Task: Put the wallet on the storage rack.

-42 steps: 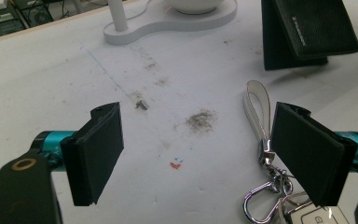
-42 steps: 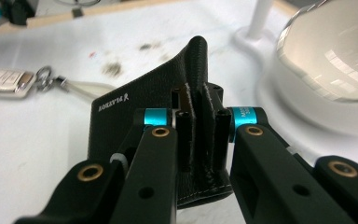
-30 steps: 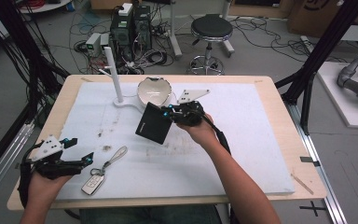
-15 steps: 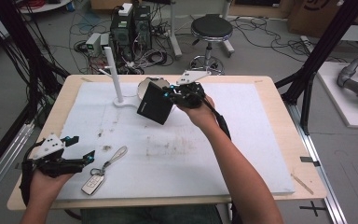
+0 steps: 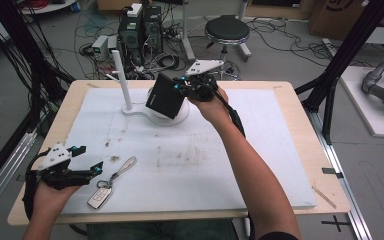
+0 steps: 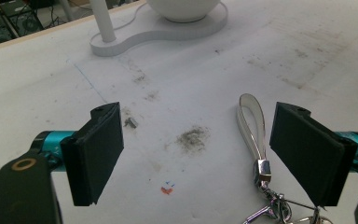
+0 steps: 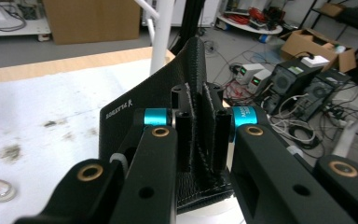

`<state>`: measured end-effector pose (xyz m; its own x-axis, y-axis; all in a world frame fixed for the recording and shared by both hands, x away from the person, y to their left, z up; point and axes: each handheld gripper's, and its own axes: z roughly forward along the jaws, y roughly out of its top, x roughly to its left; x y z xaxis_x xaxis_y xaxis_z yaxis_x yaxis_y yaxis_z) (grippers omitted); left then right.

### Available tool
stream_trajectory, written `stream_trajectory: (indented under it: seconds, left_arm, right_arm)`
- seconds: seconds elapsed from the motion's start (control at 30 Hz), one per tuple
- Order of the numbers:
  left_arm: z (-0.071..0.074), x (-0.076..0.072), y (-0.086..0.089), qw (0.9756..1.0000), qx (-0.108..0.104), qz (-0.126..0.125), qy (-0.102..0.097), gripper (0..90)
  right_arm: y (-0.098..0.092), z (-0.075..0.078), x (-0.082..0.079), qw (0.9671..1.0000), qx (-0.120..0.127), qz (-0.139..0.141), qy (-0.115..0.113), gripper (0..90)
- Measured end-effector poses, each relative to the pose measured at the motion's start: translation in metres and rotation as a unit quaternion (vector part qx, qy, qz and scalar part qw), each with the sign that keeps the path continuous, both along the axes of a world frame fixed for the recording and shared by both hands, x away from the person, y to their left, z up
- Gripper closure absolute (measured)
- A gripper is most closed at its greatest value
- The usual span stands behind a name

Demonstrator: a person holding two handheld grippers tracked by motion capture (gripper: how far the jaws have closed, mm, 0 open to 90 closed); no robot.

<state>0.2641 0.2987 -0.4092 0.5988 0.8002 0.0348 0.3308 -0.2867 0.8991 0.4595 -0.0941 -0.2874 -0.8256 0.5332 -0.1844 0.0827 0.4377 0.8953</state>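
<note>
The black wallet (image 5: 165, 96) hangs in the air above the white bowl stand (image 5: 172, 119) at the far side of the desk (image 5: 280, 165), pinched at its edge by the right hand-held gripper (image 5: 184, 86). Near the front left corner, the left hand-held gripper (image 5: 87, 159) rests with jaws spread, just beside the key fob (image 5: 98, 197) and its strap (image 6: 253, 122).

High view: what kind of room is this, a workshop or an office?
Probably a lab or workshop for recording handling tasks: a test table inside a black frame, computers with tangled cables on the floor, and a grey robot arm alongside.
</note>
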Motion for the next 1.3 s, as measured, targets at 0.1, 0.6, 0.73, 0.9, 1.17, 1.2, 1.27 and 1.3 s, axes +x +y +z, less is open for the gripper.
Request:
stream_trajectory:
  seconds: [0.1, 0.6, 0.73, 0.9, 1.17, 1.2, 1.27, 1.3]
  left_arm:
    - [0.0, 0.001, 0.0, 1.0, 0.002, 0.001, 0.001, 17.4]
    - [0.0, 0.001, 0.002, 1.0, 0.007, 0.004, 0.001, 17.4]
    - [-0.001, 0.002, 0.003, 1.0, 0.007, 0.005, 0.002, 17.4]
    - [-0.001, 0.001, 0.003, 1.0, 0.007, 0.006, 0.002, 17.4]
    - [0.0, 0.001, 0.002, 1.0, 0.005, 0.005, -0.001, 17.4]
    - [0.0, 0.0, 0.002, 1.0, 0.005, 0.003, -0.001, 17.4]
    - [0.0, 0.0, 0.002, 1.0, 0.007, 0.002, -0.002, 17.4]
    - [0.001, 0.0, 0.001, 1.0, 0.007, 0.002, -0.003, 17.4]
  right_arm:
    - [0.002, 0.0, 0.005, 1.0, -0.003, -0.006, -0.004, 85.1]
    - [0.018, 0.002, 0.033, 0.9994, -0.022, -0.026, -0.009, 85.1]
    - [0.021, -0.005, 0.04, 0.9987, -0.033, -0.037, -0.009, 85.1]
    - [0.022, -0.016, 0.051, 0.9974, -0.046, -0.054, -0.013, 85.1]
    - [0.029, -0.023, 0.055, 0.9941, -0.07, -0.072, -0.041, 84.7]
    - [0.03, -0.025, 0.055, 0.9931, -0.075, -0.075, -0.051, 84.7]
    - [0.031, -0.027, 0.056, 0.9927, -0.076, -0.076, -0.053, 84.7]
    - [0.031, -0.028, 0.056, 0.9927, -0.075, -0.079, -0.052, 84.7]
